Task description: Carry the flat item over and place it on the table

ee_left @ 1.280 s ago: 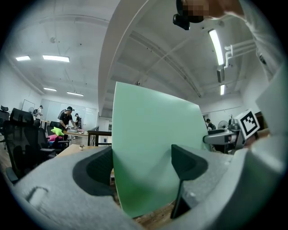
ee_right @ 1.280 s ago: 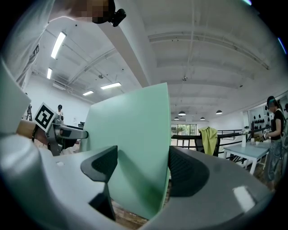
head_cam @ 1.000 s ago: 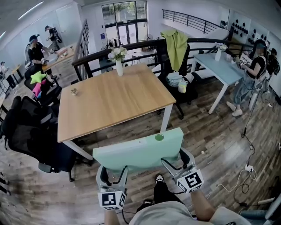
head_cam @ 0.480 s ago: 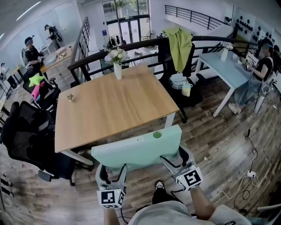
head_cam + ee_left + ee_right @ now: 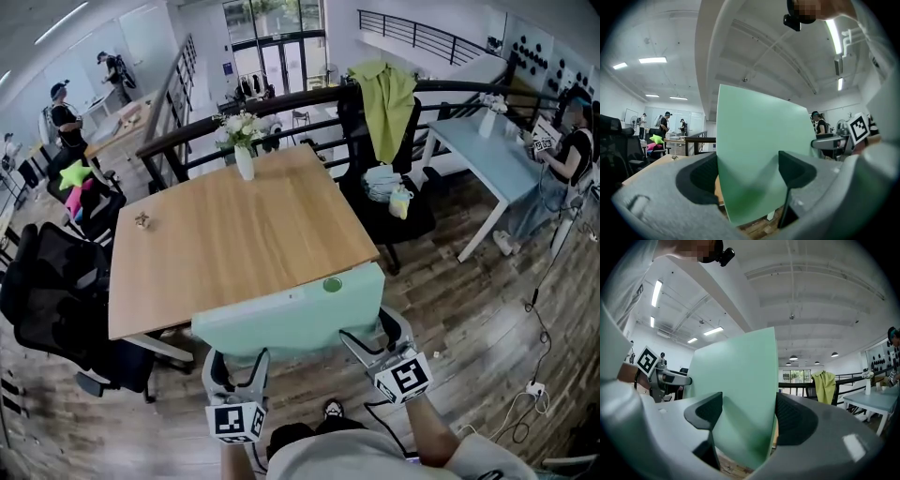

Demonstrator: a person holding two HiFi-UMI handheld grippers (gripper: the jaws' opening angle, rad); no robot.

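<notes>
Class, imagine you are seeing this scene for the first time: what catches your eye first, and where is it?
The big mint-green board stands out at bottom centre, gripped on its near edge by the left gripper and the right gripper. Beyond it lies a broad wooden table with a vase of white flowers at its far edge.

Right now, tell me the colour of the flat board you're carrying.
The board is pale mint green; the head view shows it best.

Flower vase on wooden table
</notes>
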